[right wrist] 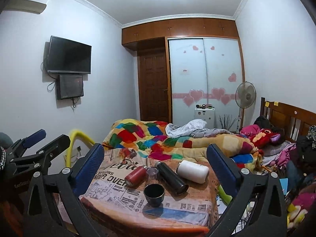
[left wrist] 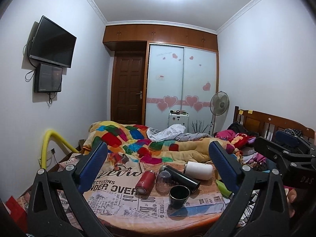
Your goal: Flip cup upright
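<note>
So both grippers are held back from the stuff, hovering over the near end of a bed [left wrist: 110, 213] covered with a newspaper-print sheet. The left gripper [left wrist: 158, 156] has its blue-padded fingers spread wide with nothing between them, and same deal for the right gripper [right wrist: 155, 154], wide apart and holding nothing. Neither one is touching anything. The dark cup [left wrist: 179, 196] sits closest to the cameras, standing with its mouth up, near the front edge of the sheet. Just behind it there's a little cluster lying on their sides: a red bottle [left wrist: 145, 181] on the left, a clear glass [left wrist: 163, 179] right beside it that seems to be mouth down (hard to be sure), a black flask [left wrist: 180, 177] angled across the middle, and a white bottle [left wrist: 198, 170] further back on the right. The black flask's near end is just beside the cup, can't tell if they actually touch. Further back on the bed is a bunched-up colourful blanket [left wrist: 126, 138]. At the far end of the room there's a wardrobe [left wrist: 181, 83] with pink hearts on it, a standing fan [left wrist: 219, 103] to its right, and a TV [left wrist: 52, 42] on the left wall
</note>
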The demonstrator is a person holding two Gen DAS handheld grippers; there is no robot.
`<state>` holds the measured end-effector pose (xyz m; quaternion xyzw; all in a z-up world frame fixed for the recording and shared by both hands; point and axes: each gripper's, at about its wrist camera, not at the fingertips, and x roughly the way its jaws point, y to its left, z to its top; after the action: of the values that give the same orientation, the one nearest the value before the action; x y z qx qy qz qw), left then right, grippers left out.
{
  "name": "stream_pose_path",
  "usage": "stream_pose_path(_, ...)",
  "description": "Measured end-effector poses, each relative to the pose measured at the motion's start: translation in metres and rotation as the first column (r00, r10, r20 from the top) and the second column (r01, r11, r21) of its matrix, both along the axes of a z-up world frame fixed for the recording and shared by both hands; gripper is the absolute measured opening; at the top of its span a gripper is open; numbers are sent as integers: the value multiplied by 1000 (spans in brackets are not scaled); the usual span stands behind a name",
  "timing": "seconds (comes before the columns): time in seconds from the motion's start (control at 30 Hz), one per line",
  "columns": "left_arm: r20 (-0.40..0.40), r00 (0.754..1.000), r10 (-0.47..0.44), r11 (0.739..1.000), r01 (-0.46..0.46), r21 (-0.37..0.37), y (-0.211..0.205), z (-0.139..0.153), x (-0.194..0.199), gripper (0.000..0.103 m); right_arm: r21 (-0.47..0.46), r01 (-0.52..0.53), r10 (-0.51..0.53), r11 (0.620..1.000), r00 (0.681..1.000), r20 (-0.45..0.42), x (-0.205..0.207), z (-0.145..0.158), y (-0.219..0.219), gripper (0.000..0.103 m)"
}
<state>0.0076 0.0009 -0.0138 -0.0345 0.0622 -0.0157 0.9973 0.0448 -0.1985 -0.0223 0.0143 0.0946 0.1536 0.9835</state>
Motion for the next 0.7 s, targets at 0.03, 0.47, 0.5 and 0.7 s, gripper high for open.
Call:
stream_pose_path(0.03, -1, 1000, 0, 1000, 0, -2, 1, 0, 0, 103, 1, 0, 0, 1000, 1000, 0, -1, 0, 0, 103)
stream_pose_path(0.47, -18, 1000, 1, 1000, -1, 3, 0, -3, 4, 103, -7, -6, 6, 1000, 1000, -7, -3, -3, 0, 103)
stream_pose_path(0.5, -19, 1000, 2, 1000, -1, 5, -1, -3, 4, 103, -6, -7, 7, 1000, 1000, -8, -3, -4, -1, 103)
stream_pose_path(0.7, -28, 1000, -8, 1000, 8, 13, -5, -4, 7, 103, -9, -7, 7, 1000, 1000, -14, -2, -4, -2, 103)
